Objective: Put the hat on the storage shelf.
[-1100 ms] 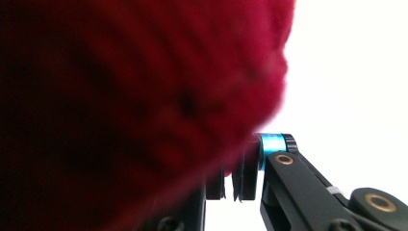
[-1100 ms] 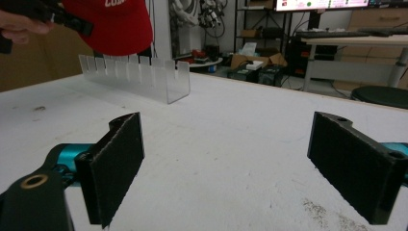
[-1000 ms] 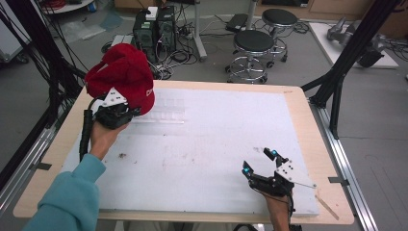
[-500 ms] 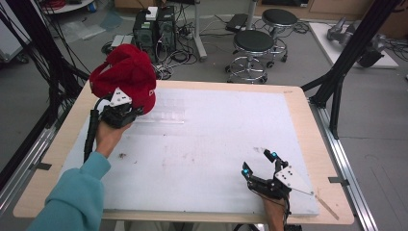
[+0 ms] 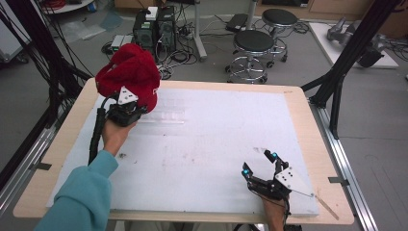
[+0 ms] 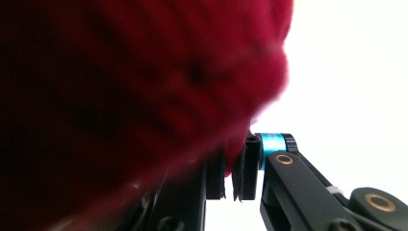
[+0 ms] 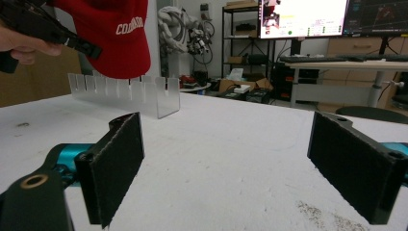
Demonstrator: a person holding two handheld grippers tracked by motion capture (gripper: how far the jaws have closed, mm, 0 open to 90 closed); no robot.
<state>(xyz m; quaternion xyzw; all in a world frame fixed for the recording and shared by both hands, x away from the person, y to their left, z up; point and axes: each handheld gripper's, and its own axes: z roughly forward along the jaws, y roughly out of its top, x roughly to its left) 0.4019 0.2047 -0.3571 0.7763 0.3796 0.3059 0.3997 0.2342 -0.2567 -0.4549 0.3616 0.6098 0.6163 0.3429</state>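
A red cap (image 5: 130, 74) with white lettering hangs above the table's far left, held from below by my left gripper (image 5: 126, 109). In the left gripper view the jaws (image 6: 230, 173) are pressed together on the cap's red fabric (image 6: 134, 96). The right gripper view shows the cap (image 7: 115, 33) lifted just above a clear slotted rack (image 7: 122, 91), which stands on the white mat. My right gripper (image 5: 260, 163) rests low near the front right edge. It is open (image 7: 240, 173), with nothing between its pads.
The clear rack (image 5: 163, 115) lies right of the cap on the white mat (image 5: 207, 144). Wooden table borders (image 5: 312, 144) frame the mat. Stools (image 5: 252, 43) and computer cases (image 5: 154, 29) stand on the floor beyond the far edge.
The left gripper has carried the cap slightly to the right. The right gripper has barely shifted and stays open.
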